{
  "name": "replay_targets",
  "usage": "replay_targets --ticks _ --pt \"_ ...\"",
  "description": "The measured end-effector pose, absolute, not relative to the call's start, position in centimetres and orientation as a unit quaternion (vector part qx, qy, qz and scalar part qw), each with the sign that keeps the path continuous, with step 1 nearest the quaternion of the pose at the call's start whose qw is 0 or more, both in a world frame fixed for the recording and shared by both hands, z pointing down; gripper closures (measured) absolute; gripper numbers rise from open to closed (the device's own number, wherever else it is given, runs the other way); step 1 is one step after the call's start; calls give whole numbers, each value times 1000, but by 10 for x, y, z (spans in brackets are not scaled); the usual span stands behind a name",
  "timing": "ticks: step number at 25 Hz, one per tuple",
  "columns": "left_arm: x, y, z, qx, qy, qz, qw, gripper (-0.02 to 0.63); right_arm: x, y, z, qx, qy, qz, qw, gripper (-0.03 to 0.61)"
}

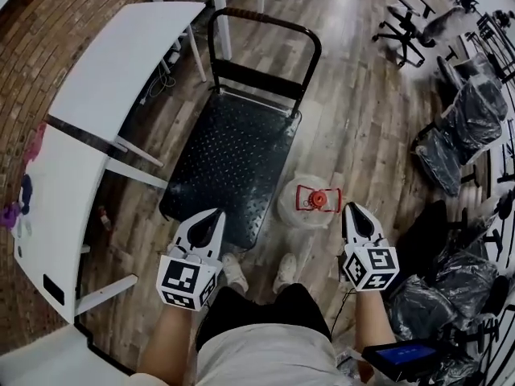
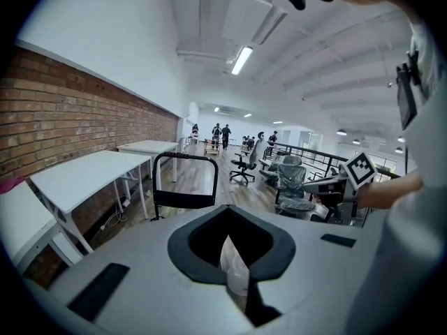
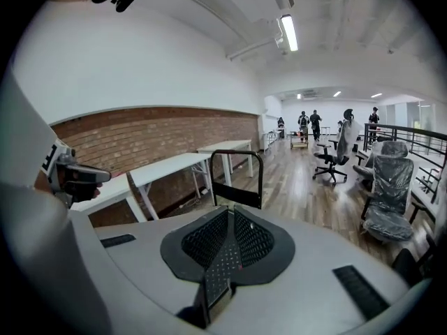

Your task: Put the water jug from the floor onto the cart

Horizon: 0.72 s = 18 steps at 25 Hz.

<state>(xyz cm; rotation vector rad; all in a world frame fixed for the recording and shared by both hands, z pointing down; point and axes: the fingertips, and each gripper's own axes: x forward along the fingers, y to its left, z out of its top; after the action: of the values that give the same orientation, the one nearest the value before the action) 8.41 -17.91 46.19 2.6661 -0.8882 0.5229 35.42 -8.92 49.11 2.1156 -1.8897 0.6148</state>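
Note:
The water jug (image 1: pixel 308 205) is clear with a red cap and handle. It stands upright on the wooden floor just right of the cart's near corner. The cart (image 1: pixel 233 161) is a black platform trolley with a hoop handle (image 1: pixel 265 22) at its far end, and its deck is bare. My left gripper (image 1: pixel 217 214) is shut and hovers over the cart's near edge. My right gripper (image 1: pixel 352 208) is shut and empty, just right of the jug without touching it. The cart's handle (image 2: pixel 183 180) shows in the left gripper view, and this handle (image 3: pixel 239 176) shows in the right gripper view too; the jug is hidden in both.
White desks (image 1: pixel 96 111) run along the brick wall at the left, close to the cart. Office chairs wrapped in plastic (image 1: pixel 463 127) stand at the right. The person's white shoes (image 1: pixel 235 273) are on the floor behind the cart. Several people stand far down the hall (image 3: pixel 311 124).

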Motion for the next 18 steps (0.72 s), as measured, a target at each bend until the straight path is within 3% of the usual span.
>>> replay_targets --ticks 7,15,18 --pt "120 -165 502 912 -311 211 164 614 384 -104 590 698 -651 260 143 489" --pt "131 -164 551 896 -336 233 174 614 400 -115 722 657 -659 315 188 308" --pt "129 -173 573 885 -354 244 176 614 403 -118 770 645 -657 327 213 287"
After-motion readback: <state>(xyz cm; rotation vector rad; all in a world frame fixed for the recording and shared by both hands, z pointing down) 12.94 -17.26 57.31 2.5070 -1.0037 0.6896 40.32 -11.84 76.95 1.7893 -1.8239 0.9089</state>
